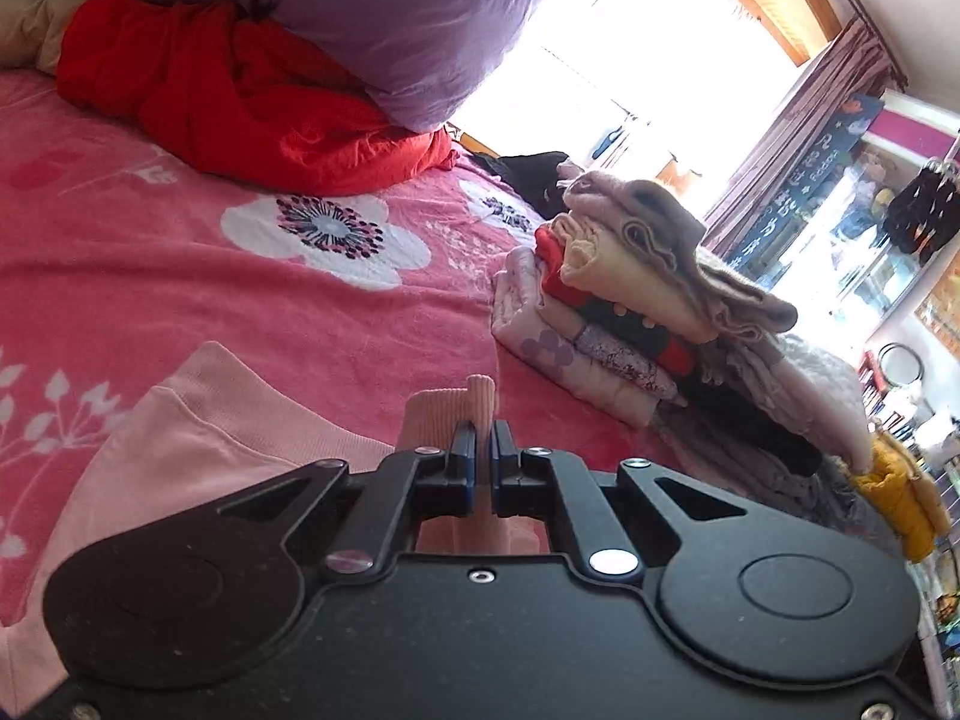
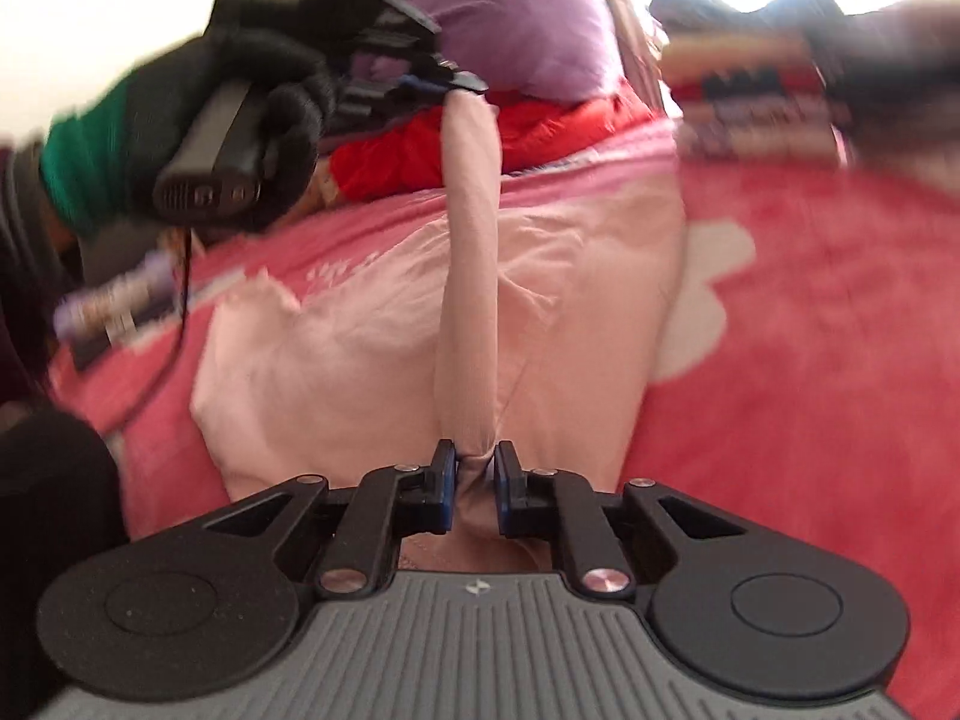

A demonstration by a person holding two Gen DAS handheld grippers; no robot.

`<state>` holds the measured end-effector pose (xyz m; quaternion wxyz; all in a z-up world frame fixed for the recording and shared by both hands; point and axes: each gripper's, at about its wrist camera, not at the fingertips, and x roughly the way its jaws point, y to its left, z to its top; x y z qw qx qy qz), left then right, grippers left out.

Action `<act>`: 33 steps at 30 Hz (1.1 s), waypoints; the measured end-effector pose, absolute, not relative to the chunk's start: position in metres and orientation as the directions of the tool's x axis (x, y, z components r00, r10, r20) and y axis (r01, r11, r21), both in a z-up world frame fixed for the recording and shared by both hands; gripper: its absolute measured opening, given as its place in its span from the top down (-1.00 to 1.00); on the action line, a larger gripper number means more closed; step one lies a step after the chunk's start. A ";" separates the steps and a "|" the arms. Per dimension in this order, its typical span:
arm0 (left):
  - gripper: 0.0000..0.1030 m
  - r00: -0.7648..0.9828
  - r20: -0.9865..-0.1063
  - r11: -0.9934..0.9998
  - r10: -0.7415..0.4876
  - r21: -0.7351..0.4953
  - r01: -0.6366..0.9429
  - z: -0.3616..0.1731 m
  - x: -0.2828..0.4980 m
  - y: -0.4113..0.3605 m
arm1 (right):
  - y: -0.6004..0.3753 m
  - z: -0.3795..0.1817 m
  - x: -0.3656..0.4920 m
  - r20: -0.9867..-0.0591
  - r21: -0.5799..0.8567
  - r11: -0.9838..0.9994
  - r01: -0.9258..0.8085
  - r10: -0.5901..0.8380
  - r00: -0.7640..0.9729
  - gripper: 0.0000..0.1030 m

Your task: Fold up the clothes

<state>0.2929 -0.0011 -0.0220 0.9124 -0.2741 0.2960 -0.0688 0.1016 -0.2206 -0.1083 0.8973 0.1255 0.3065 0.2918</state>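
Right wrist: both grippers' jaws clamped on pink sleeve (image 2: 468, 276), stretched btwn them.

The bed (image 1: 180, 252) wears a pink flowered blanket (white blossoms); on it lie a pale pink garment (image 2: 384, 336), a red quilt (image 1: 240, 96) and a stack of folded clothes (image 1: 624, 300).
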 end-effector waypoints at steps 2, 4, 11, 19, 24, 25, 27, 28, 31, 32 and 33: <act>0.96 0.804 -0.524 0.851 -0.280 -0.524 -0.045 -0.028 0.304 -0.014 | -0.232 -0.114 0.104 -0.460 0.495 0.772 -0.399 0.622 0.634 0.71; 0.96 0.798 -0.533 0.856 -0.281 -0.516 -0.042 -0.032 0.311 -0.025 | -0.237 -0.119 0.107 -0.446 0.556 0.744 -0.371 0.644 0.622 0.71; 0.96 0.783 -0.555 0.891 -0.280 -0.455 -0.004 -0.035 0.327 -0.059 | -0.241 -0.119 0.107 -0.418 0.611 0.705 -0.359 0.673 0.611 0.71; 0.96 0.762 -0.607 0.936 -0.225 -0.352 -0.004 -0.046 0.347 -0.080 | -0.268 -0.123 0.105 -0.332 0.748 0.603 -0.278 0.703 0.629 0.86; 0.96 0.745 -0.639 0.958 -0.192 -0.288 0.001 -0.061 0.357 -0.093 | -0.276 -0.136 0.107 -0.344 0.807 0.557 -0.196 0.713 0.611 0.86; 0.96 0.745 -0.640 0.962 -0.187 -0.273 0.007 -0.063 0.359 -0.096 | -0.276 -0.139 0.108 -0.352 0.814 0.552 -0.182 0.717 0.602 0.86; 0.95 0.739 -0.649 0.973 -0.181 -0.226 0.040 -0.066 0.361 -0.104 | -0.275 -0.141 0.109 -0.358 0.819 0.547 -0.174 0.724 0.590 0.86; 0.93 0.723 -0.663 0.975 -0.193 -0.213 0.066 -0.068 0.363 -0.107 | -0.274 -0.142 0.110 -0.363 0.819 0.548 -0.170 0.724 0.586 0.86; 0.71 0.729 -0.646 0.968 -0.225 -0.231 0.093 -0.058 0.356 -0.100 | -0.273 -0.142 0.112 -0.380 0.816 0.557 -0.154 0.719 0.582 0.85; 0.63 0.748 -0.621 0.966 -0.234 -0.239 0.103 -0.050 0.348 -0.094 | -0.272 -0.141 0.112 -0.385 0.813 0.562 -0.154 0.716 0.582 0.84; 0.61 0.765 -0.596 0.963 -0.244 -0.241 0.120 -0.042 0.341 -0.088 | -0.272 -0.138 0.111 -0.391 0.806 0.571 -0.156 0.711 0.585 0.82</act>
